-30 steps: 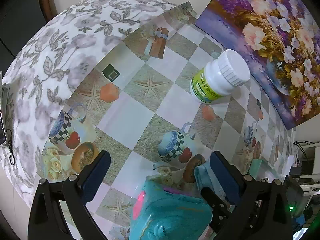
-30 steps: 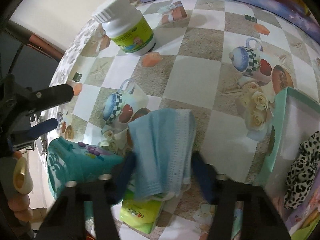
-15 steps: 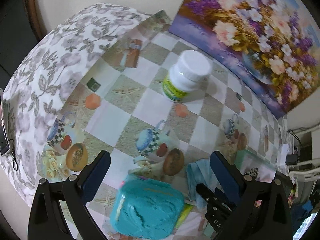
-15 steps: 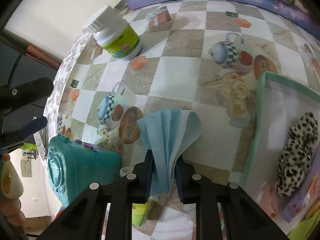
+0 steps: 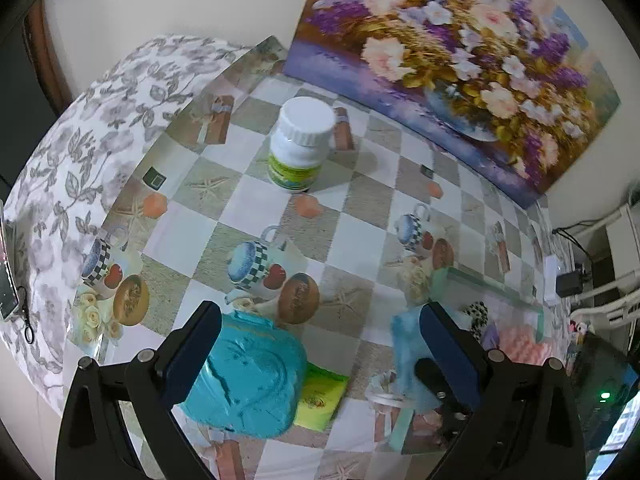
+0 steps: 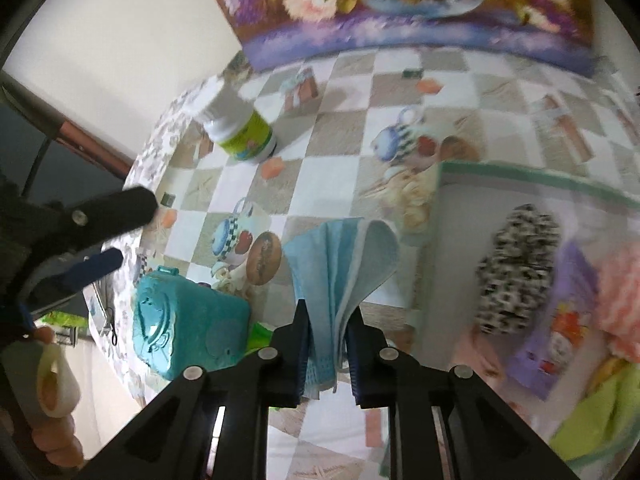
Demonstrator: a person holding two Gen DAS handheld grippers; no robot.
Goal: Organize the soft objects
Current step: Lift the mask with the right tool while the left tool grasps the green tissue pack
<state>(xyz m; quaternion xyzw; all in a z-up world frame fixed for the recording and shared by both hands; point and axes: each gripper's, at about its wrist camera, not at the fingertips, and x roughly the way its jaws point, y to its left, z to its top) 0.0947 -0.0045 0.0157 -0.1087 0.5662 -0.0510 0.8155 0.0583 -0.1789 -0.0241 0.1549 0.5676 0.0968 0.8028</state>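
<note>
- Right gripper point(image 6: 328, 332): jaws closing, pads pinched on a folded blue face mask point(image 6: 340, 268); mask lifted clear of the tablecloth, fanning out above the fingertips.
- Left gripper point(image 5: 320, 344): fingers spread wide, nothing between them, above a teal pouch point(image 5: 248, 384).
- Green-rimmed tray point(image 6: 520, 170) just right of the mask, holding a leopard-print scrunchie point(image 6: 516, 268).
- White bottle point(image 5: 300, 144) upright, well apart.

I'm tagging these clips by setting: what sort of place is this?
Most likely a home, perhaps a dining corner: a table under a printed tablecloth, a flower painting leaning on the wall, and a white supplement bottle.
</note>
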